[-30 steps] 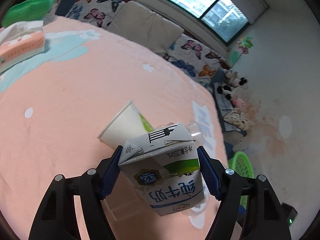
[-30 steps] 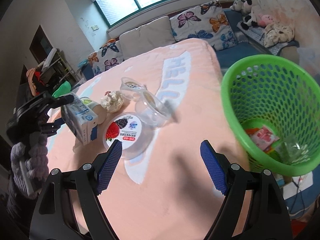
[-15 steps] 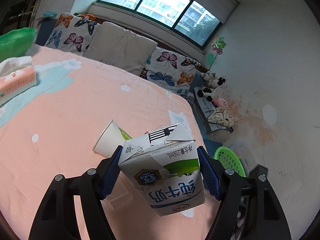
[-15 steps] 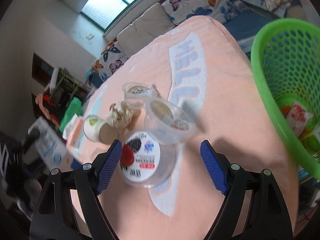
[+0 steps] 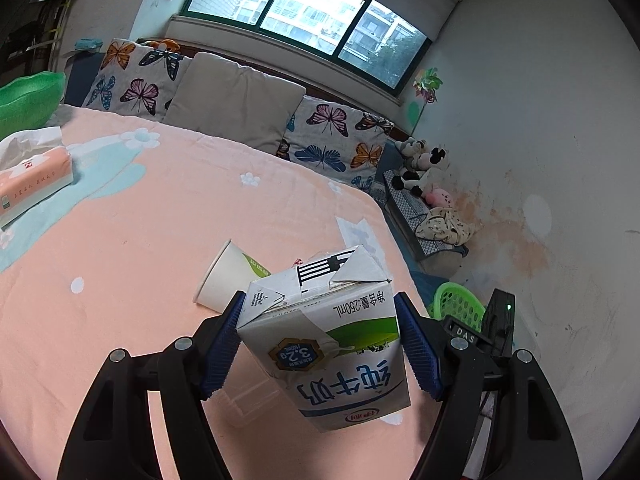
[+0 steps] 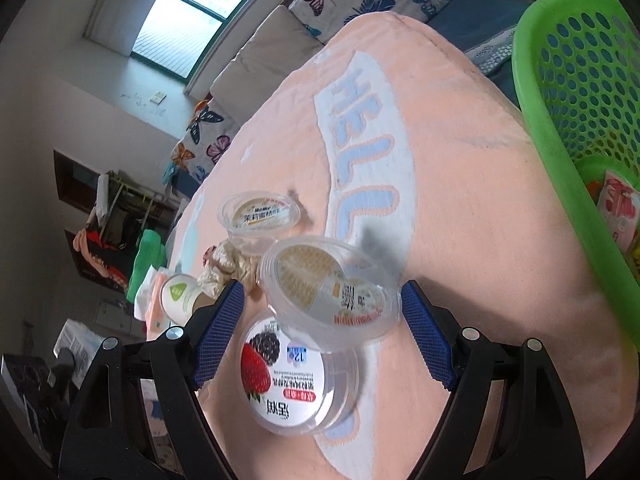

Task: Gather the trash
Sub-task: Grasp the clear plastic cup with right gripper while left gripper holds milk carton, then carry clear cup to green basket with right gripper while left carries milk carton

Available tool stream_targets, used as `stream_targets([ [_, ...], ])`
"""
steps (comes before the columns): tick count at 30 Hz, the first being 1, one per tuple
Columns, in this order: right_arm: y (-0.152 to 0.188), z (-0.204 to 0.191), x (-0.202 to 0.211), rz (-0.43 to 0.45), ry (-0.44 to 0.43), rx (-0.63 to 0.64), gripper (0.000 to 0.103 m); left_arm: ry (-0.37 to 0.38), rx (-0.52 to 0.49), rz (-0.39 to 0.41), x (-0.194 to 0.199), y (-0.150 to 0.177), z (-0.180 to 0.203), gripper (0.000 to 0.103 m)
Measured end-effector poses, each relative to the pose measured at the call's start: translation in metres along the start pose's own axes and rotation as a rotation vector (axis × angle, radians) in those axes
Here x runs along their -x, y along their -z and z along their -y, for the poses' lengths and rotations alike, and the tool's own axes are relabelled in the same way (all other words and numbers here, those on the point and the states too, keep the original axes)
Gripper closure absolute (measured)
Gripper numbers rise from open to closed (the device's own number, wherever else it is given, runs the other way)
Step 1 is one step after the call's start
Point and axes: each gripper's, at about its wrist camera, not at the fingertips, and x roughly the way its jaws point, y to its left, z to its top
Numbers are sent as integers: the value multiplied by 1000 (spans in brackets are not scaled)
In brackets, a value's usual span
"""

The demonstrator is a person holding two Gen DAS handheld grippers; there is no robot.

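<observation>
I take the green basket (image 6: 576, 80) as my landmark, off the edge of the pink bed cover (image 6: 460, 200).

Closest to me, my left gripper (image 5: 320, 344) is clenched on the milk carton (image 5: 324, 344), both blue pads pressed to its sides and the carton lifted clear of the cover. In that view the basket shows only as a small patch beyond the bed's far corner, well apart from the carton, so I judge this piece grabbed but not yet delivered.

My right gripper (image 6: 322, 332) is released: its jaws have just been closing, yet I see gaps on both sides of the clear tub (image 6: 328, 288) lying between them. That tub leans on the berry-label tub (image 6: 296, 380), both on the cover near the basket.

Farther from the basket sit a crumpled wrapper (image 6: 228, 264), a second clear tub (image 6: 260, 212), and a paper cup (image 6: 180, 296) on its side. I count five pieces left on the bed.

Inside the basket I make out a red-and-white packet (image 6: 618, 208), so some trash is already in. By my reckoning the job is less than half done.
</observation>
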Motion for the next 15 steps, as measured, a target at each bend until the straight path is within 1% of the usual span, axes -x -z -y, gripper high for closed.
stream_targets([
  [2, -1, -1, -2, 4, 22, 7, 36, 0, -5, -1, 0, 0, 1, 33],
  [3, -3, -1, -3, 5, 28, 13, 37, -1, -8, -1, -1, 0, 2, 33],
  [7, 0, -3, 5, 32, 49, 57, 37, 0, -18, -2, -2, 0, 7, 33],
  [10, 5, -13, 16, 67, 83, 148, 37, 5, -25, -2, -3, 0, 11, 33],
  [15, 18, -29, 34, 120, 170, 325, 37, 22, -41, -9, -7, 0, 22, 33],
])
